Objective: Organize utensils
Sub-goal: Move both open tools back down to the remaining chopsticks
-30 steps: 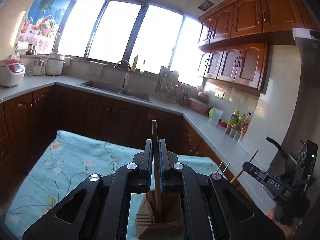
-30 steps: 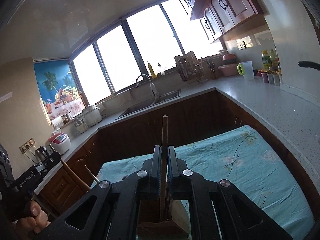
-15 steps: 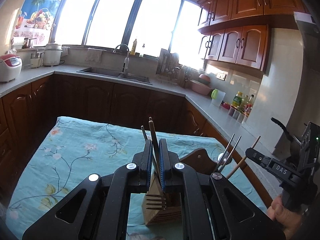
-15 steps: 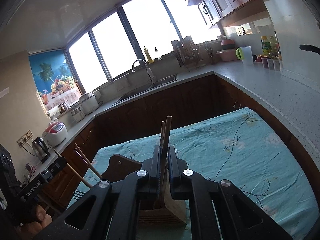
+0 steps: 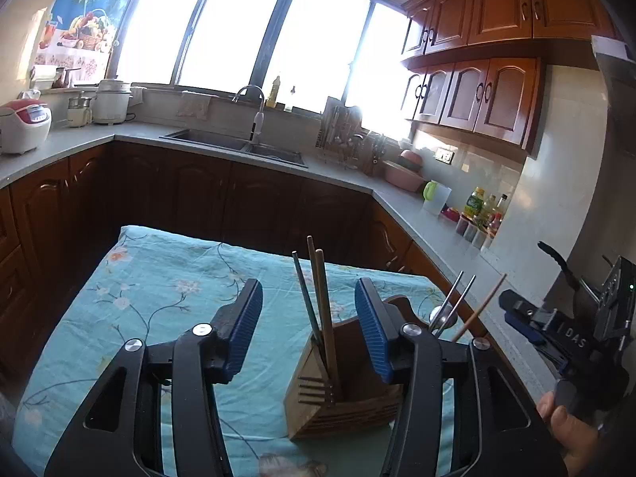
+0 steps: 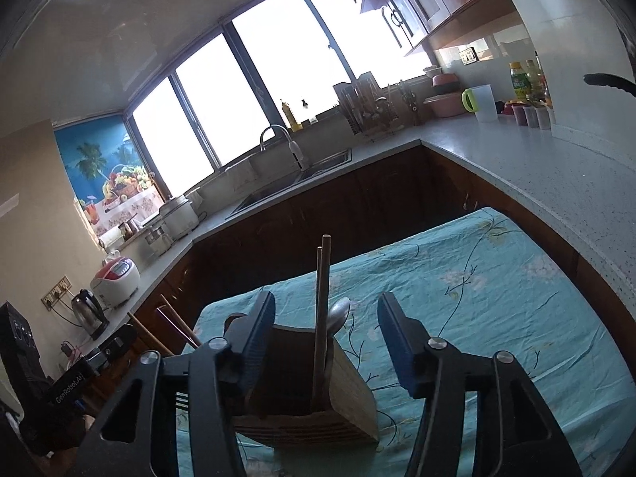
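A wooden utensil holder stands on the floral blue tablecloth; it also shows in the right wrist view. Wooden chopsticks and a dark stick stand upright in its left compartment. Metal chopsticks, a wooden chopstick and a spoon stand at its right side. In the right wrist view, chopsticks and a metal spoon stand in the holder. My left gripper is open and empty, just above the holder. My right gripper is open and empty, also above it.
Dark wooden cabinets and a grey counter ring the table on three sides. A sink, rice cookers, a dish rack, bowls and bottles stand on the counter. The other gripper shows at the right edge.
Both grippers were shut on a wooden chopstick each. They lowered over the holder, set the chopsticks into it and opened wide.
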The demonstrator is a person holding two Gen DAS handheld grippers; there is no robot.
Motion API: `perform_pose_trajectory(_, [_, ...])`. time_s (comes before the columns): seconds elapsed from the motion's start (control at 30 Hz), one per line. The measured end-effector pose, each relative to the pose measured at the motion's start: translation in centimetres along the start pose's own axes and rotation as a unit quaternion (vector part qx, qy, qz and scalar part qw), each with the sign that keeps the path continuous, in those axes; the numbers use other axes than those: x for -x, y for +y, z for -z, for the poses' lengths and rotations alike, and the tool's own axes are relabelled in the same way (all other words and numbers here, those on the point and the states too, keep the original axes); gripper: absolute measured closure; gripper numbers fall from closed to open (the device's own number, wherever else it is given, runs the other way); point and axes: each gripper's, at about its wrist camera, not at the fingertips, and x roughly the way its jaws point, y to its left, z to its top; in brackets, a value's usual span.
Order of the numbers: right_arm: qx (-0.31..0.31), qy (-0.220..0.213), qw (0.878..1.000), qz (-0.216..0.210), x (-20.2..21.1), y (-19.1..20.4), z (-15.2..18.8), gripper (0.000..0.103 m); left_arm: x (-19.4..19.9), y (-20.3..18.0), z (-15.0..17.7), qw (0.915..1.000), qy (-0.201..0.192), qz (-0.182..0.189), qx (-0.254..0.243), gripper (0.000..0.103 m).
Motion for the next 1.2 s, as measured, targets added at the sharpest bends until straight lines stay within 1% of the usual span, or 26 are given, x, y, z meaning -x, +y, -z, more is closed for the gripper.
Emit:
perform_pose_trajectory(0.03, [-0.001,-0.005,1.000,-0.002,0.4,0.0,-0.1,0.034,0.3,0.1,0.0,1.0000,0.000,-0.003,0.002,0.041])
perform_pose_trajectory(0.07, [-0.003,-0.009,1.000,-0.004,0.9,0.0,-0.1,0.026,0.7,0.4,0.1,1.0000,-0.003,-0.005,0.006,0.037])
perform_pose_trajectory(0.1, [-0.007,-0.016,1.000,-0.008,1.5,-0.1,-0.1,0.017,1.2,0.5,0.2,0.9999,-0.005,-0.006,0.009,0.037])
perform_pose_trajectory(0.13, [-0.010,-0.022,1.000,-0.009,2.0,-0.1,-0.1,0.015,1.6,0.7,0.3,0.9999,-0.005,-0.007,0.011,0.033])
perform_pose_trajectory(0.17, [-0.009,-0.028,0.999,-0.012,2.7,0.0,0.0,0.015,2.1,0.9,0.5,0.9999,-0.004,-0.010,0.012,0.030])
perform_pose_trajectory(0.33, [-0.002,-0.039,0.999,-0.013,5.3,0.2,0.9,0.012,4.2,2.0,2.1,0.9995,0.007,-0.021,0.023,0.029])
perform_pose_trajectory(0.47, [-0.006,-0.034,0.999,-0.012,7.0,-0.1,2.3,0.011,5.5,2.9,4.0,0.9986,0.026,-0.031,0.034,0.029])
perform_pose_trajectory(0.57, [-0.010,-0.026,1.000,-0.009,8.3,-0.7,3.6,0.011,6.3,3.3,5.7,0.9978,0.043,-0.032,0.039,0.029])
perform_pose_trajectory(0.83, [-0.011,-0.001,1.000,0.007,11.0,-2.0,7.6,0.011,8.4,3.4,10.2,0.9955,0.082,-0.033,0.033,0.029])
perform_pose_trajectory(1.1, [-0.007,0.028,0.999,0.036,12.7,-3.4,12.5,0.011,9.3,2.9,14.5,0.9912,0.126,-0.031,0.023,0.029])
perform_pose_trajectory(1.2, [-0.014,0.041,0.998,0.042,13.1,-4.0,13.9,0.011,9.5,2.4,15.8,0.9899,0.138,-0.028,0.016,0.029])
